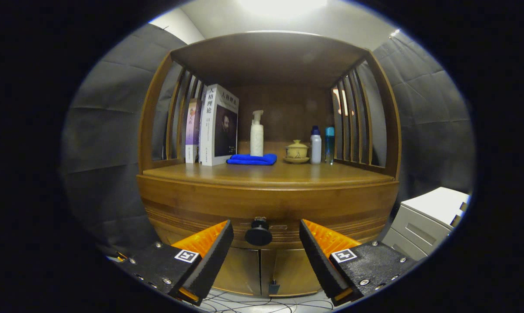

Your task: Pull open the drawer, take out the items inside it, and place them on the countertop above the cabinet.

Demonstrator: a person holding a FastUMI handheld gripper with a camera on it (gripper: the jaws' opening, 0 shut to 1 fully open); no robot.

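Note:
A wooden cabinet stands in front of me with its drawer (266, 217) closed under the countertop (266, 174). A round dark knob (258, 234) sticks out of the drawer front. My gripper (266, 232) is open, its two fingertips on either side of the knob with a gap to each. Nothing is held. The drawer's contents are hidden.
On the countertop stand books (216, 126), a white pump bottle (257, 134), a folded blue cloth (252, 159), a lidded cup on a saucer (296, 151) and two small bottles (322, 145). Cabinet doors (262, 269) lie below the drawer. A white unit (427, 217) stands to the right. Cables run on the floor.

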